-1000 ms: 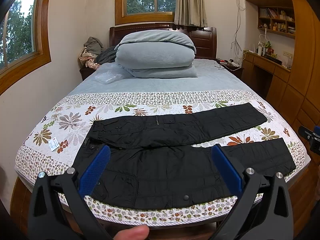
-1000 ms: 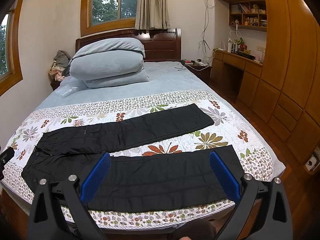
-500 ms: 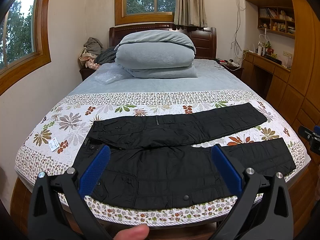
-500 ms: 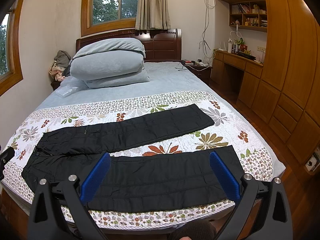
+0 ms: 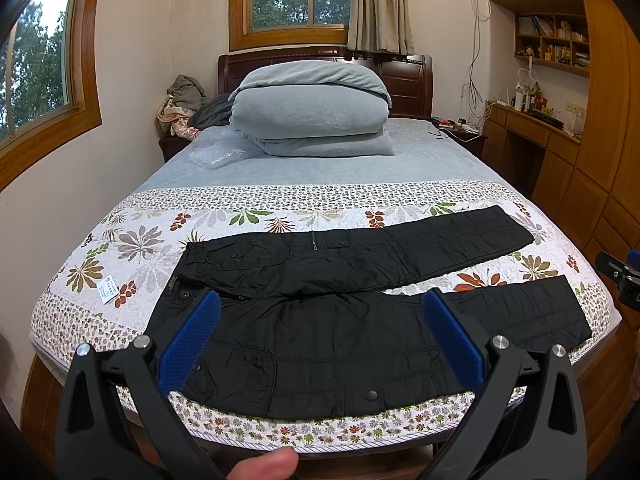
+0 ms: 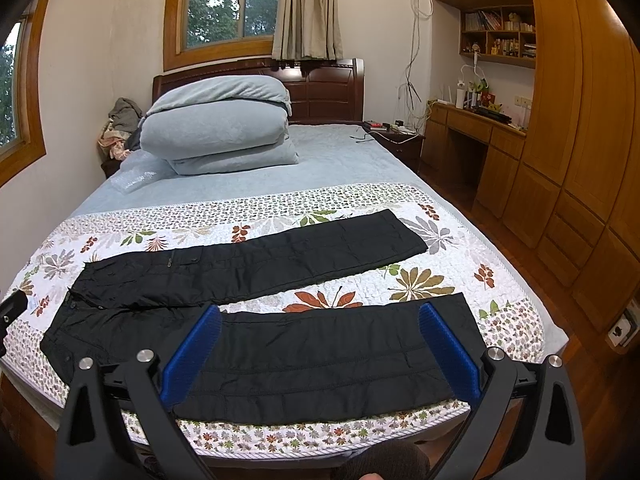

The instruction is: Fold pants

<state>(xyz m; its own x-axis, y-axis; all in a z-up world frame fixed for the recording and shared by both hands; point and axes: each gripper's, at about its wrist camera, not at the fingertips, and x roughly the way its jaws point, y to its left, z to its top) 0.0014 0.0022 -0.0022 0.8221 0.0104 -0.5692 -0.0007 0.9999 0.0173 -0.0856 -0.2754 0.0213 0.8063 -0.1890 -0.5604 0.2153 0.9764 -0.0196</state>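
Note:
Black pants lie spread flat on the floral quilt at the bed's foot, waist to the left, the two legs splayed apart toward the right. They also show in the right wrist view. My left gripper is open and empty, held in front of the bed over the near leg's upper part. My right gripper is open and empty, held over the near leg's lower part. Neither touches the cloth.
A folded grey duvet is stacked at the headboard. A small paper tag lies on the quilt left of the waist. Wooden desk and cabinets stand to the right of the bed.

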